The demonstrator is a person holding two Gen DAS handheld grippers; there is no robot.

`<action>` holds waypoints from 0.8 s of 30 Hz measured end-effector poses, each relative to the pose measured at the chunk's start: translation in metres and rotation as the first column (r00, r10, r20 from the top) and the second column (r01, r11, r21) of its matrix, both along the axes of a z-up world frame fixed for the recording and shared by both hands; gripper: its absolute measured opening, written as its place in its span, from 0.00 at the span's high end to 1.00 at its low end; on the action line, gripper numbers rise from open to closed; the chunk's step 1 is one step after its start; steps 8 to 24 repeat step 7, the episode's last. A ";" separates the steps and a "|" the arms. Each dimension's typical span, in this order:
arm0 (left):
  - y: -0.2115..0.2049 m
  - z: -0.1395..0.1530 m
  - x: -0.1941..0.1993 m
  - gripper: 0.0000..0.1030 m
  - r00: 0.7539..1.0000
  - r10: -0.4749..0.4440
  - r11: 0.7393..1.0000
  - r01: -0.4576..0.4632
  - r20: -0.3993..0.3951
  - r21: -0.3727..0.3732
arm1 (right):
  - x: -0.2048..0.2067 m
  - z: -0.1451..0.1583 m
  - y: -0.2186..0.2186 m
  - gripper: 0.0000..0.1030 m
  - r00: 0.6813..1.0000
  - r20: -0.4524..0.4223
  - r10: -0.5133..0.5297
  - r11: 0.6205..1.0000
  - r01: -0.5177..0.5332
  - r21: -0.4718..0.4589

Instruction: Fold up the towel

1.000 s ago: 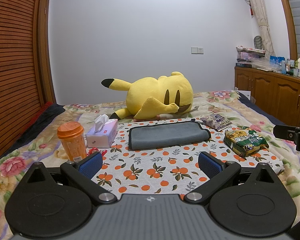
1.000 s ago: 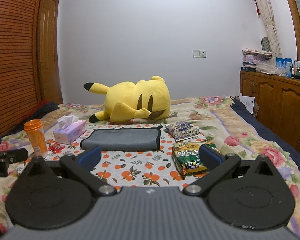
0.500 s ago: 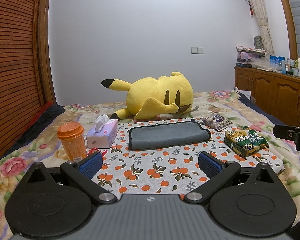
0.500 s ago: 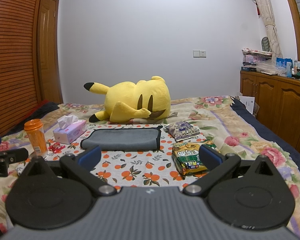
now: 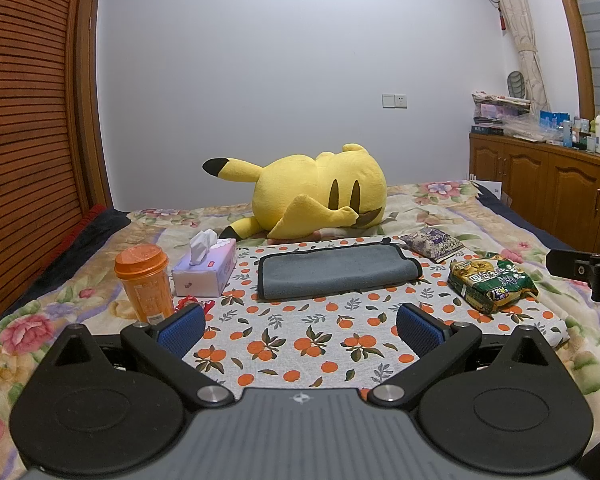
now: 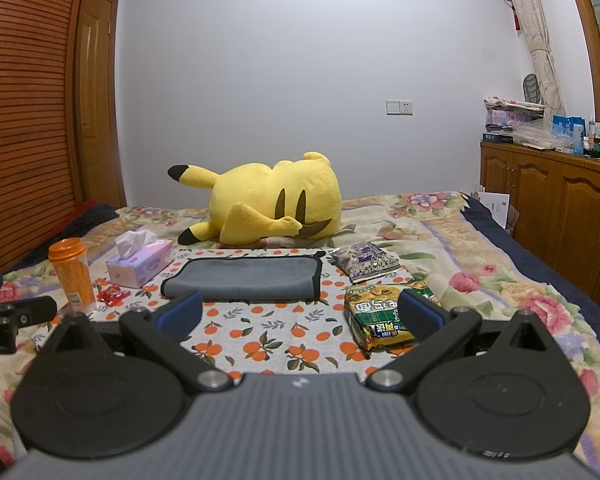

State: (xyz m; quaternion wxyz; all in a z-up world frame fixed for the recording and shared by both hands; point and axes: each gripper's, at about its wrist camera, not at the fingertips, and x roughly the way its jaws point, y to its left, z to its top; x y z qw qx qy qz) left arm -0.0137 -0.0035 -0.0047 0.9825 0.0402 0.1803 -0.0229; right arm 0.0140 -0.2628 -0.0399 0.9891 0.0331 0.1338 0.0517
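Note:
A grey towel [image 5: 336,270] lies folded into a flat rectangle on an orange-print cloth [image 5: 300,344] on the bed. It also shows in the right wrist view [image 6: 244,280]. My left gripper [image 5: 300,326] is open and empty, held low above the cloth, well short of the towel. My right gripper [image 6: 300,314] is open and empty, also short of the towel, to its right. Each gripper's tip shows at the edge of the other's view.
A yellow plush toy [image 5: 316,196] lies behind the towel. An orange cup [image 5: 144,280], a tissue box [image 5: 206,268] and a red wrapper [image 6: 112,294] are left of it. A green snack bag [image 5: 490,282] and a purple packet [image 5: 434,242] are right. Wooden cabinets [image 6: 560,208] stand at right.

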 end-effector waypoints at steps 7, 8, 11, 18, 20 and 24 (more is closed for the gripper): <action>0.000 0.000 0.000 0.00 1.000 0.000 1.000 0.000 -0.001 0.001 | 0.000 0.000 0.000 0.00 1.000 0.000 0.000 1.000 0.000 0.001; 0.000 0.000 0.000 0.00 1.000 0.000 1.000 0.000 -0.001 0.001 | 0.000 0.000 0.000 0.00 1.000 0.000 0.000 1.000 0.000 0.001; 0.000 0.000 0.000 0.00 1.000 0.000 1.000 0.000 -0.001 0.001 | 0.000 0.000 0.000 0.00 1.000 0.000 0.000 1.000 0.000 0.001; 0.000 0.000 0.000 0.00 1.000 0.000 1.000 0.000 -0.001 0.001 | 0.000 0.000 0.000 0.00 1.000 0.000 0.000 1.000 0.000 0.001; 0.000 0.000 0.000 0.00 1.000 0.000 1.000 0.000 -0.001 0.001 | 0.000 0.000 0.000 0.00 1.000 0.000 0.000 1.000 0.000 0.001; 0.000 0.000 0.000 0.00 1.000 0.000 1.000 0.000 -0.001 0.001 | 0.000 0.000 0.000 0.00 1.000 0.000 0.000 1.000 0.000 0.001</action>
